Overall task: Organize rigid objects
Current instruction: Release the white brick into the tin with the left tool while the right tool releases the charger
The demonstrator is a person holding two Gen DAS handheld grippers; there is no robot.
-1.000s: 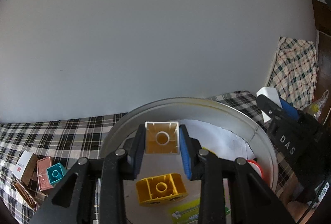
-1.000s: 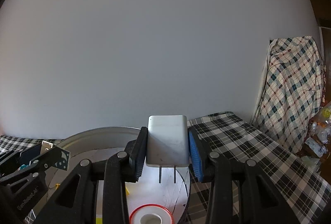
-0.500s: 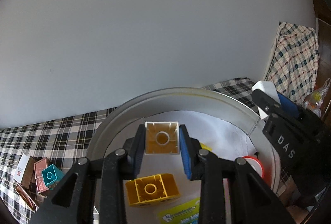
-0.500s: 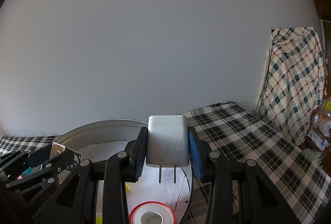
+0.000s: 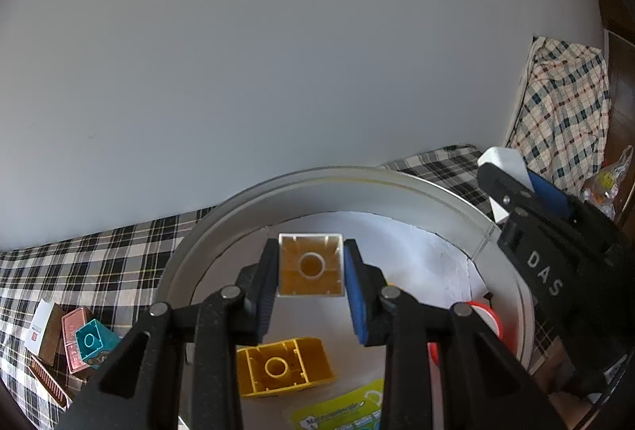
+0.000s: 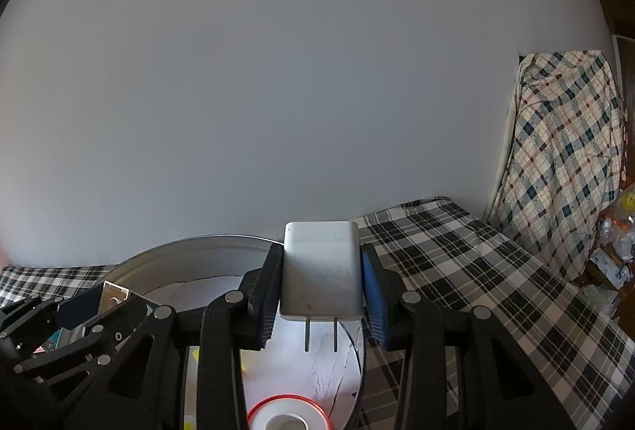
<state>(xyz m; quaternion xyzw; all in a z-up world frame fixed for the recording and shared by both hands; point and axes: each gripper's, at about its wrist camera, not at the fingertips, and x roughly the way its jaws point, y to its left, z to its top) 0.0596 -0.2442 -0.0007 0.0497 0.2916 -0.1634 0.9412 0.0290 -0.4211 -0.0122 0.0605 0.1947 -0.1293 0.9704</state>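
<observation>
My left gripper (image 5: 310,267) is shut on a white toy brick (image 5: 310,265), its hollow underside facing me, held above the round metal tray (image 5: 405,184). A yellow brick (image 5: 283,366) lies upside down in the tray below it. My right gripper (image 6: 321,281) is shut on a white plug adapter (image 6: 320,277) with two prongs pointing down, held over the tray's right rim (image 6: 359,350). The right gripper with the adapter also shows in the left wrist view (image 5: 512,178). The left gripper shows in the right wrist view (image 6: 79,326).
A red-rimmed tape roll (image 6: 287,414) and a green-yellow packet (image 5: 341,412) lie in the tray. Left of the tray on the checked cloth (image 5: 79,263) lie a teal brick (image 5: 93,338), a pink box (image 5: 73,334) and a small white box (image 5: 39,322). A wall stands behind.
My left gripper has moved forward over the tray with the white brick; the tray looms larger. My right gripper has shifted slightly left over the tray rim, still holding the adapter.
</observation>
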